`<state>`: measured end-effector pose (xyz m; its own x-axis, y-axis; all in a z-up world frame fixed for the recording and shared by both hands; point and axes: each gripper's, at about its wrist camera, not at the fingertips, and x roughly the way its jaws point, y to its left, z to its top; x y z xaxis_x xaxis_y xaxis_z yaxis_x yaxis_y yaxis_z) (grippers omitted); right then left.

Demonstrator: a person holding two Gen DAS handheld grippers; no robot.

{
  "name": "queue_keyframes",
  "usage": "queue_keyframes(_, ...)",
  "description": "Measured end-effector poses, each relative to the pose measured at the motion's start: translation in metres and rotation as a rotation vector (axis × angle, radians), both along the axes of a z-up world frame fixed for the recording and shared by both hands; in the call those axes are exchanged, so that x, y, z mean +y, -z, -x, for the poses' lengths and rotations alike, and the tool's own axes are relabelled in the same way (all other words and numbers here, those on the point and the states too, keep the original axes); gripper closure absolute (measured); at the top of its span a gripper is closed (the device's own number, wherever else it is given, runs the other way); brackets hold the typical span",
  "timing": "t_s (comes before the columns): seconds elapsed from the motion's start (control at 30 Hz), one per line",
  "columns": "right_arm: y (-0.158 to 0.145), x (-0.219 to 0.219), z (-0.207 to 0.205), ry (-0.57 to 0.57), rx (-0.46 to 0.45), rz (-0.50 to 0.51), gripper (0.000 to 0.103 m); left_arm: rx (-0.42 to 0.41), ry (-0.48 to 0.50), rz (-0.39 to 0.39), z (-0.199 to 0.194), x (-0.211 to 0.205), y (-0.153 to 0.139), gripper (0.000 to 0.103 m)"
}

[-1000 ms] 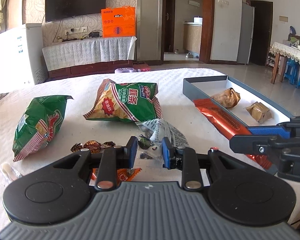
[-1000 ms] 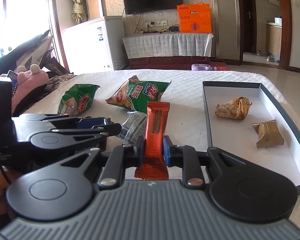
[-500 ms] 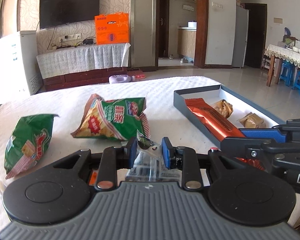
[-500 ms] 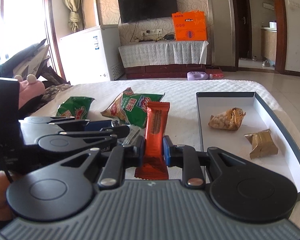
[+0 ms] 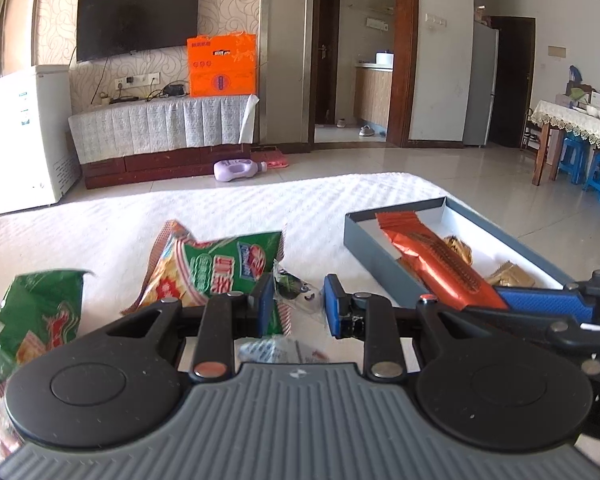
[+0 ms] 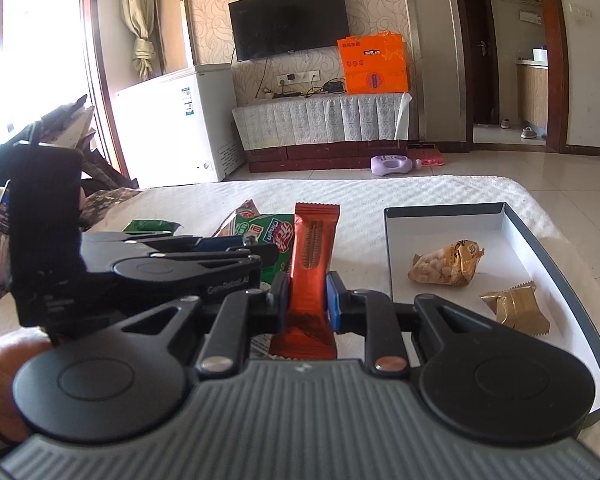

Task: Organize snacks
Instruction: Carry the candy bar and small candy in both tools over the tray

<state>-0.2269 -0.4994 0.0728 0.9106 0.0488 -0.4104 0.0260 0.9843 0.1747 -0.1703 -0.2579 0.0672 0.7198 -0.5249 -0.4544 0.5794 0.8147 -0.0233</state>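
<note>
The orange snack bar (image 6: 310,256) stands upright, clenched between the blue pads of the right tool (image 6: 308,298), just left of the open grey box (image 6: 556,248). From the left wrist view the bar (image 5: 432,258) hangs over the box's near wall. Inside the box lie a bag of nuts (image 6: 446,264) and a small gold packet (image 6: 514,308), apart from each other.

The left tool (image 5: 294,304) has a small clear packet (image 5: 296,292) between its pads; whether the pads truly pinch it or only flank it I cannot tell, as a gap shows on the right side. Behind it on the white-covered bench (image 5: 220,216) sit a large green chip bag (image 5: 216,268) and, well to the left, a second green bag (image 5: 36,320).

Risks, as I judge them: the bar is gripped low, so its long free end could catch the box wall and twist out. Letting go too early would drop it outside the box. The two tools are close together and could knock. The slippery clear packet may slide out of a loose hold.
</note>
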Motion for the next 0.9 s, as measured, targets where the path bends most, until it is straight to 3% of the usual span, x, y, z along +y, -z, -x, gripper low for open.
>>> queue_keyframes(0.5, -0.005, -0.012, -0.009, 0.023, -0.023, -0.001, 0.08, 0.008, -0.011, 0.027, -0.022, -0.019, -0.004, 0.072)
queue_keyframes(0.9, -0.006, -0.036, -0.012, 0.069, -0.027, -0.006, 0.08, -0.001, 0.035, 0.039, -0.028, -0.05, -0.009, 0.071)
